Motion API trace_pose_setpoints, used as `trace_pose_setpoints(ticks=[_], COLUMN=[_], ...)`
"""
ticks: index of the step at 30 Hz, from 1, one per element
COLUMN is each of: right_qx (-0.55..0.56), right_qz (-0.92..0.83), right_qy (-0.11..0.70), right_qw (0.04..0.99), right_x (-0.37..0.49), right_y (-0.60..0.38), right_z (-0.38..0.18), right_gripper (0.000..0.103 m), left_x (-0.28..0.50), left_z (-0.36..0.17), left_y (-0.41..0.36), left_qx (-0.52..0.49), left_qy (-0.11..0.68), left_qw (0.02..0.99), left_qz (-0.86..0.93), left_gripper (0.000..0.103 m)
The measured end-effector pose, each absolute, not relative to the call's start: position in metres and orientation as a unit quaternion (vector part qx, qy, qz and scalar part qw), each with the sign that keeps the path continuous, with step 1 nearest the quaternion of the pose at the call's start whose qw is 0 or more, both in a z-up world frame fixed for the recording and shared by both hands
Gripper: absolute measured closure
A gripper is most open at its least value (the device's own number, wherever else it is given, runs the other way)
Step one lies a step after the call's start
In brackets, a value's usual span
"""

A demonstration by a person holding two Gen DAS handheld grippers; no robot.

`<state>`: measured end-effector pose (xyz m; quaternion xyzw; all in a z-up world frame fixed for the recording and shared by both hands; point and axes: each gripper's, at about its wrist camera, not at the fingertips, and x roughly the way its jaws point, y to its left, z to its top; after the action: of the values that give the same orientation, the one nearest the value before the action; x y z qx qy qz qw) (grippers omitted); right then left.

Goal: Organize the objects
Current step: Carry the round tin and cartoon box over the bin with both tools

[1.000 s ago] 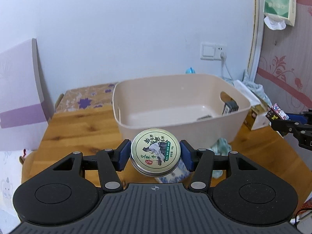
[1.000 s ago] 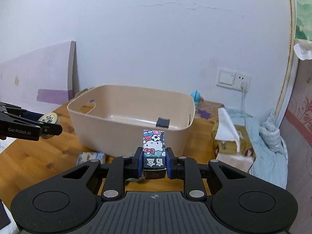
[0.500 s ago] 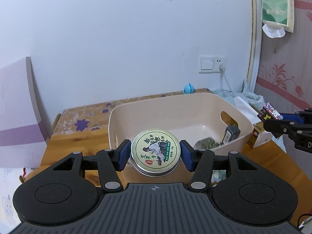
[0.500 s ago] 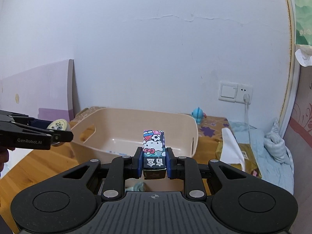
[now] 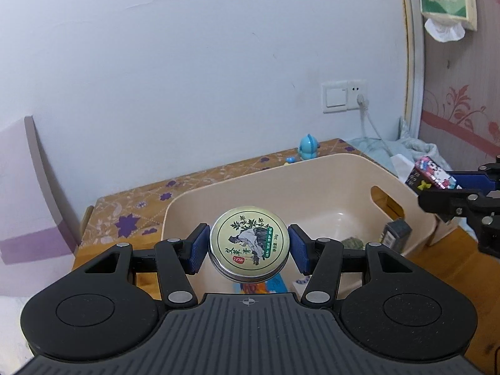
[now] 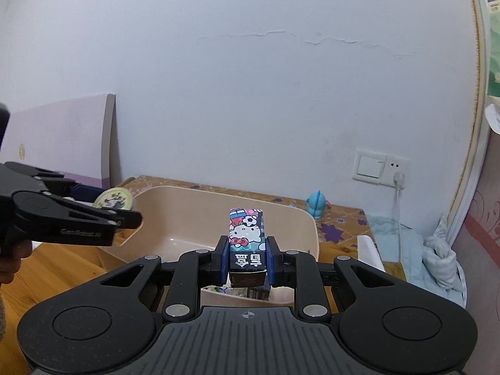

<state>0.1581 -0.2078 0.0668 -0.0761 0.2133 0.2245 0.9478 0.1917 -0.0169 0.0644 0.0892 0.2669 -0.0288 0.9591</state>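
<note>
My left gripper (image 5: 248,248) is shut on a round gold tin (image 5: 249,243) with a green plant label, held above the near rim of the beige plastic bin (image 5: 312,175). My right gripper (image 6: 247,259) is shut on a small Hello Kitty box (image 6: 247,234), held over the bin's (image 6: 200,197) near right side. Each gripper shows in the other's view: the right one with its box (image 5: 432,176) at the bin's right end, the left one with the tin (image 6: 114,200) at its left end. Small items lie on the bin floor, among them a dark box (image 5: 395,232).
The bin stands on a wooden table (image 6: 47,262) against a white wall. A blue toy figure (image 5: 309,147) stands behind it on a patterned cloth (image 5: 125,215). A tissue box (image 6: 370,250) and pale blue fabric (image 6: 415,250) lie to the right. A board (image 5: 22,187) leans at the left.
Both grippers have risen and moved forward from in front of the bin to over its rim, each still gripping its item. More of the bin's floor shows now.
</note>
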Motion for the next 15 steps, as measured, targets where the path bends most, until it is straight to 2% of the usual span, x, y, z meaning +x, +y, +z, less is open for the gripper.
trace_pose_setpoints(ticks=[15], right_qx=[-0.085], right_qz=[0.231], right_qy=[0.272], right_qw=[0.930], right_x=[0.226], right_y=[-0.180], right_z=[0.037], right_gripper=[0.081], left_x=[0.260], left_z=[0.008], left_y=[-0.035], left_qx=[0.117], left_qy=[0.354], left_qw=[0.928], left_qz=[-0.010], left_gripper=[0.047])
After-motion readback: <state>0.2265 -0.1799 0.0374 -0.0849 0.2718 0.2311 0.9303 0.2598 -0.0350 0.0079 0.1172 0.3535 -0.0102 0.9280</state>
